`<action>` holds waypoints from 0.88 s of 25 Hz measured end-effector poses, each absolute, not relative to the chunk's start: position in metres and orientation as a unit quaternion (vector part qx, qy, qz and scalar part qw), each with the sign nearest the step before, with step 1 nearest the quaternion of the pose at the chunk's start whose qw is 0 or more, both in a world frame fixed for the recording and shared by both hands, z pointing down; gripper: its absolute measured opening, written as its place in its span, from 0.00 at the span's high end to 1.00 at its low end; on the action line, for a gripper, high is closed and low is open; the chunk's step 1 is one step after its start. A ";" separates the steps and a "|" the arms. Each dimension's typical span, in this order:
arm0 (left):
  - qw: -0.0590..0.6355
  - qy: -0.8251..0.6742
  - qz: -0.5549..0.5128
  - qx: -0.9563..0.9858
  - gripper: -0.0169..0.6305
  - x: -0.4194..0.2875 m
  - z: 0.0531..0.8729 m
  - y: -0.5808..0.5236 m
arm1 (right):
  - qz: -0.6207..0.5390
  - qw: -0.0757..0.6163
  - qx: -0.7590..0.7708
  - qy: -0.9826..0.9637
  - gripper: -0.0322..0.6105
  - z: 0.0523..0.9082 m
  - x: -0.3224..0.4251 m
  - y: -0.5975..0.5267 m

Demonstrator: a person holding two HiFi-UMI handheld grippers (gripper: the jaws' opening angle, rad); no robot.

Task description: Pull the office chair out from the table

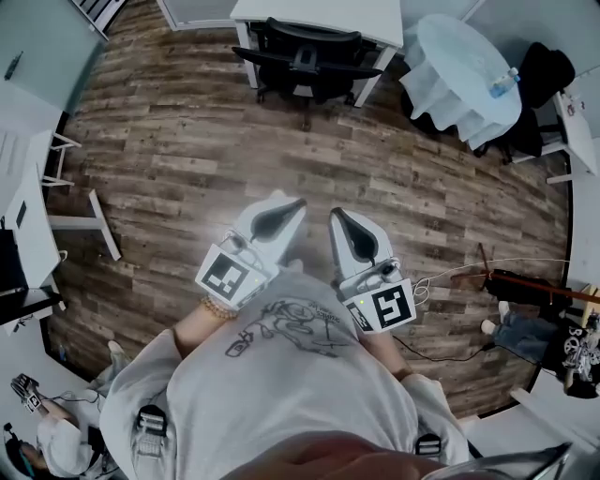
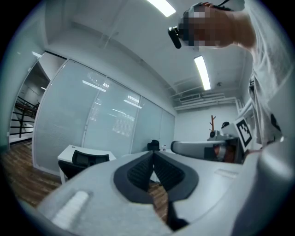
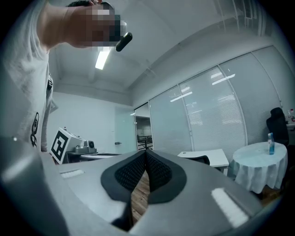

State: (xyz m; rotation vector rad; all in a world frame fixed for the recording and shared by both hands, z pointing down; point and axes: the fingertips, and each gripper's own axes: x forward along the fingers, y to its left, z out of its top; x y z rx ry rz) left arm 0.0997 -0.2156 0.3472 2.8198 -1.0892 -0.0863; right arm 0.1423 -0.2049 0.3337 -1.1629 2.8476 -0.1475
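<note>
Head view: the office chair [image 1: 305,58] sits tucked under the white table [image 1: 319,14] at top centre, well apart from my left gripper [image 1: 296,202] and right gripper [image 1: 336,215].

Left gripper view: jaws pressed together, empty.

Right gripper view: likewise closed on nothing.

If I arrive with the 2 closed, I probably shove the chair deeper instead of catching it.

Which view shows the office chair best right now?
Head view: the chair shows from above, pushed in at the table. Left gripper view shows only its backrest, far off; right gripper view only a dark sliver.
</note>
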 end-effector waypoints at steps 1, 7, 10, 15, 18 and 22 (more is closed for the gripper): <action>0.057 -0.359 -0.029 0.931 0.97 0.099 0.346 -0.226 | -0.046 0.034 -0.379 0.924 0.94 0.333 0.143 -0.215; 0.035 -0.365 -0.025 0.930 0.97 0.083 0.337 -0.304 | -0.017 0.027 -0.383 0.923 0.94 0.323 0.137 -0.293; 0.020 -0.367 -0.014 0.930 0.97 0.069 0.337 -0.348 | 0.000 0.012 -0.382 0.924 0.94 0.323 0.127 -0.335; -0.008 -0.368 0.013 0.930 0.93 0.044 0.343 -0.421 | 0.032 -0.023 -0.385 0.922 0.94 0.330 0.108 -0.406; -0.020 -0.362 0.039 0.931 0.90 0.030 0.354 -0.464 | 0.045 -0.037 -0.396 0.917 0.92 0.332 0.096 -0.452; -0.050 -0.349 0.086 0.932 0.85 0.015 0.373 -0.519 | 0.071 -0.085 -0.395 0.912 0.88 0.348 0.085 -0.508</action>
